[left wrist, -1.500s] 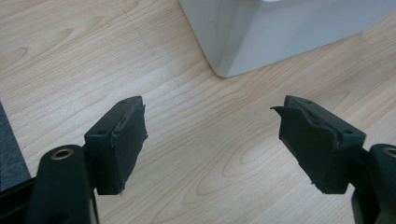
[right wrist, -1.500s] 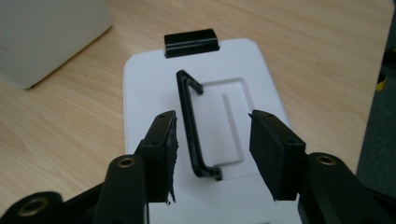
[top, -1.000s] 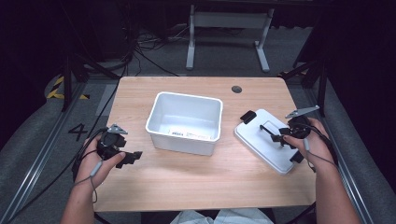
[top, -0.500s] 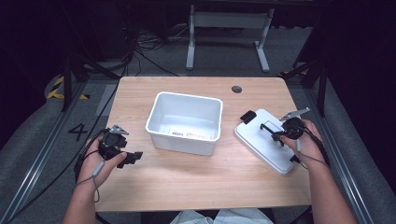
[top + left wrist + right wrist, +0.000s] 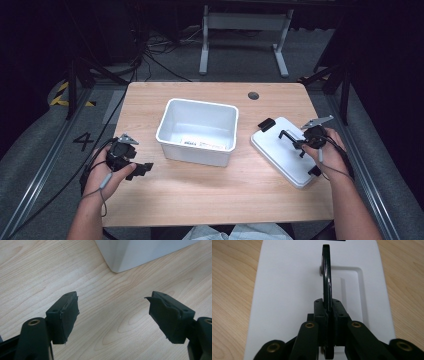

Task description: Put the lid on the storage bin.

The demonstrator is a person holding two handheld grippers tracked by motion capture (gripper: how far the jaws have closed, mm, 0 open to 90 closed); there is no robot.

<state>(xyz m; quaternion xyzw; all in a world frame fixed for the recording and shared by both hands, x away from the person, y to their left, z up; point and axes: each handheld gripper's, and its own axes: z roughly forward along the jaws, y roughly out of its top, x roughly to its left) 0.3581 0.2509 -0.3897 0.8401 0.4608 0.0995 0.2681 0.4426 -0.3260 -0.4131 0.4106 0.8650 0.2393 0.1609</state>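
The wooden table [image 5: 220, 190] has a broad bare stretch along its near edge, between the person's two forearms, and another bare band at the far side around a small round grommet hole [image 5: 253, 95]. A white plastic bin [image 5: 199, 131] sits a little left of centre, open side up, with a label lying on its floor. To its right, well apart from it, a flat white lid [image 5: 282, 152] lies at an angle with one corner close to the table's right edge, so there is little room beyond it on that side; black latches [image 5: 266, 124] show at its ends. The right gripper [image 5: 299, 142] reaches in over the lid from the right. Its jaws have just been closing, and in the right gripper view they are clamped on the lid's thin black handle [image 5: 326, 277], which stands up on edge between the pads and runs straight away from them along the middle of the lid. The left gripper [image 5: 142, 168] rests low near the table's front left part, pointing toward the bin but short of it. In the left gripper view its jaws stand wide apart with bare wood between them, and a lower corner of the bin lies ahead of them. Beyond the table are grey floor, cables and a metal stand.
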